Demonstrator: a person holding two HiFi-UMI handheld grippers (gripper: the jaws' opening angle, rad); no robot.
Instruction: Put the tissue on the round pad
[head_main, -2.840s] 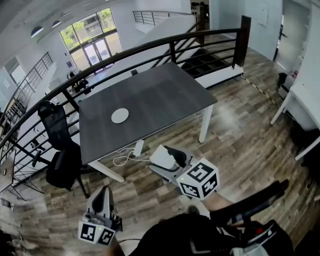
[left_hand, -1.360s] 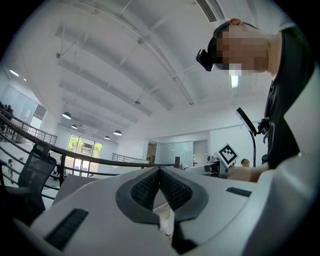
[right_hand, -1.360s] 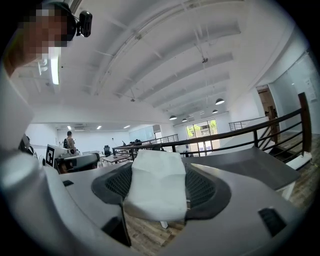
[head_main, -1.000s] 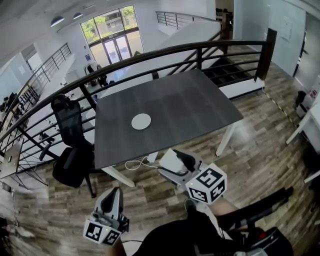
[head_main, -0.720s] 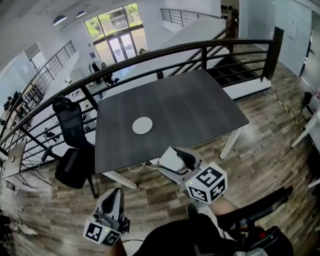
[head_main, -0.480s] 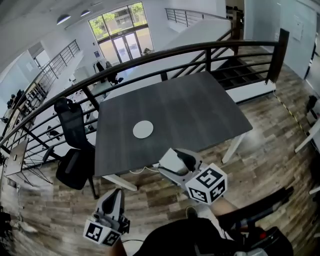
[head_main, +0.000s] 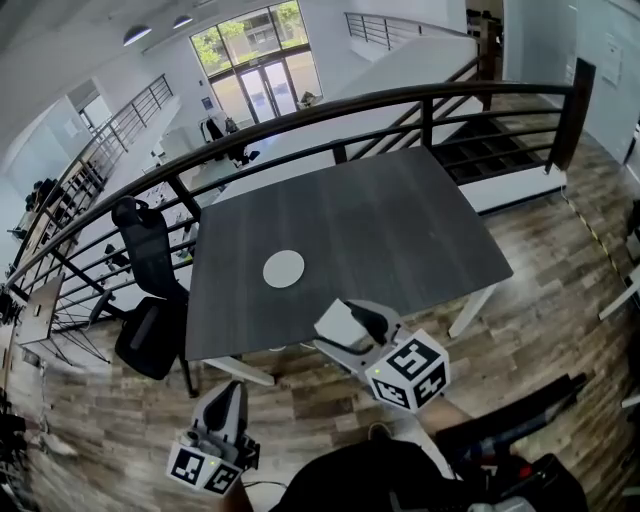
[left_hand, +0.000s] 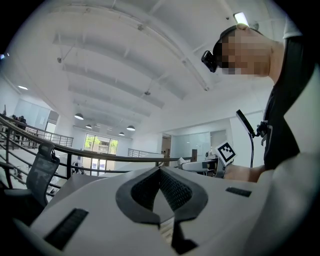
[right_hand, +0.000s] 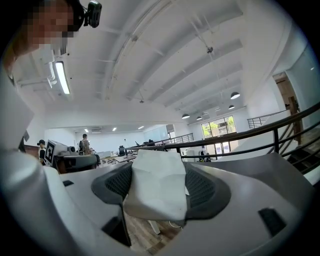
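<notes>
Dark and bare but for one thing, the counter is standing on a wooden floor beside a black railing. That one thing, the white round pad, is lying flat on the counter's left half. The right gripper is hovering near the pad, on the person's side of it, at the counter's near edge. It is pinching the white tissue between its dark pads, so the tissue is up in the air and apart from the pad. The left gripper is hanging well short of the pad, over the floor, with its pads pressed together on nothing. A black chair is standing left of the pad, off the counter.
</notes>
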